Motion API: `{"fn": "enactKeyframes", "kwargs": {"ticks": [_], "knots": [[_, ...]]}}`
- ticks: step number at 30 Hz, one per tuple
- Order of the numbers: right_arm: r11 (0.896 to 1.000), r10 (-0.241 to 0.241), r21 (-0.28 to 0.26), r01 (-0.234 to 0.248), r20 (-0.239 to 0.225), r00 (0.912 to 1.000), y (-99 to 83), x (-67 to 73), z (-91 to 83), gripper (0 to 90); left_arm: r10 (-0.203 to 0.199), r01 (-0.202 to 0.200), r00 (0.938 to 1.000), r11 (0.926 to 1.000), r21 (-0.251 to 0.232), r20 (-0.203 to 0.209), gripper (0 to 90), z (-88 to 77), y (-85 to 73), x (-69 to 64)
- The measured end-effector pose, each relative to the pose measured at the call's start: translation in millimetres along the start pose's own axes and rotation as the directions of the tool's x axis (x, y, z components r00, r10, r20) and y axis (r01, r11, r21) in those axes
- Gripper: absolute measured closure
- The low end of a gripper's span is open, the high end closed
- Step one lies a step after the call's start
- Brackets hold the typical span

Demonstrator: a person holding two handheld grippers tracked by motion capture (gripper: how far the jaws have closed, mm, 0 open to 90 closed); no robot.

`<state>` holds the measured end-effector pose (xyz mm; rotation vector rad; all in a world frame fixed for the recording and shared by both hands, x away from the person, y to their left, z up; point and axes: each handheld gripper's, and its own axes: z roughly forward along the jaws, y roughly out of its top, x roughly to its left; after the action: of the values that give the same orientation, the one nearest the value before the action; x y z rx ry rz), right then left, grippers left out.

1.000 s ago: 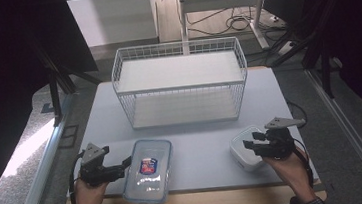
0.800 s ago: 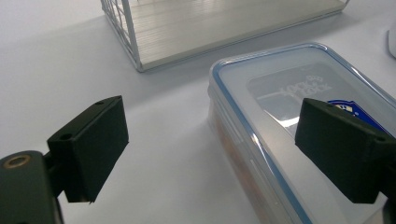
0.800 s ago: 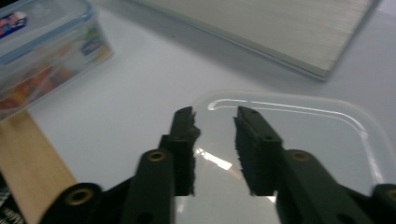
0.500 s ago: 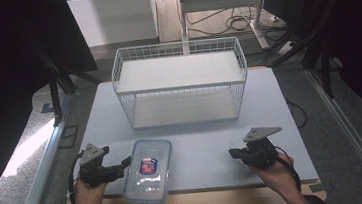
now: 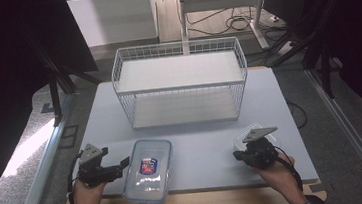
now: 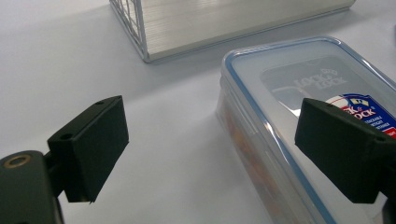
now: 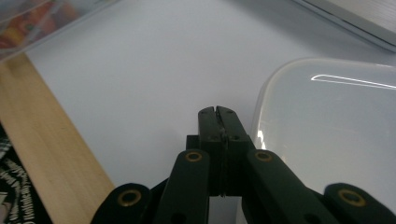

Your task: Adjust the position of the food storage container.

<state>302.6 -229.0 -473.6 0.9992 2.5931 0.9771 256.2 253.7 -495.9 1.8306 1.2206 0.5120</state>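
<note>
On the table (image 5: 193, 146), right tongs (image 5: 238, 155) have closed, empty.

The right gripper (image 5: 238, 155) has changed its place and its jaws. A second ago it lay further toward three o'clock on the table (image 5: 198, 145), with its jaws pointing toward nine o'clock at the small clear container (image 5: 258, 130). It has since slid toward nine o'clock and a little toward six, so that it now sits at the container's near edge. Its jaws, apart a second ago, have just been closing and now meet with nothing between them, their tips just beside the container's rim in the right gripper view.
</note>
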Motion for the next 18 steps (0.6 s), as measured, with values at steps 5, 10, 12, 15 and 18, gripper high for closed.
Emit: {"fn": "enactKeyframes", "kwargs": {"ticks": [5,10,12,15,18], "knots": [[0.999,0.033,-0.014,-0.033,0.027,0.9991,-6.3,-18.4,-8.3,89.6,0.006,-0.006,1.0,0.9995,0.03,-0.007,9.6,0.8,-0.9,1.6],[0.997,0.075,-0.027,-0.074,0.042,0.9963,-11.5,-31.4,-15.7,89.6,-0.008,0.007,0.9998,0.9998,0.02,0.017,9.6,-1.7,-1.6,5.5],[0.995,0.099,-0.039,-0.097,0.057,0.9935,-15.3,-40.5,-21.7,89.6,-0.007,0.007,0.9999,0.9998,0.017,0.012,11.6,-3.0,-2.4,7.6],[0.993,0.112,-0.04,-0.11,0.07,0.9912,-17.7,-45.5,-24.3,89.6,-0.006,0.006,0.9999,0.9999,0.016,0.012,13.1,-4.1,-3.4,9.4],[0.991,0.126,-0.045,-0.122,0.092,0.9878,-20.3,-51.8,-27.3,89.6,0.022,-0.022,0.9997,0.9992,0.034,0.006,17.9,-4.7,-4.9,8.9]]}}
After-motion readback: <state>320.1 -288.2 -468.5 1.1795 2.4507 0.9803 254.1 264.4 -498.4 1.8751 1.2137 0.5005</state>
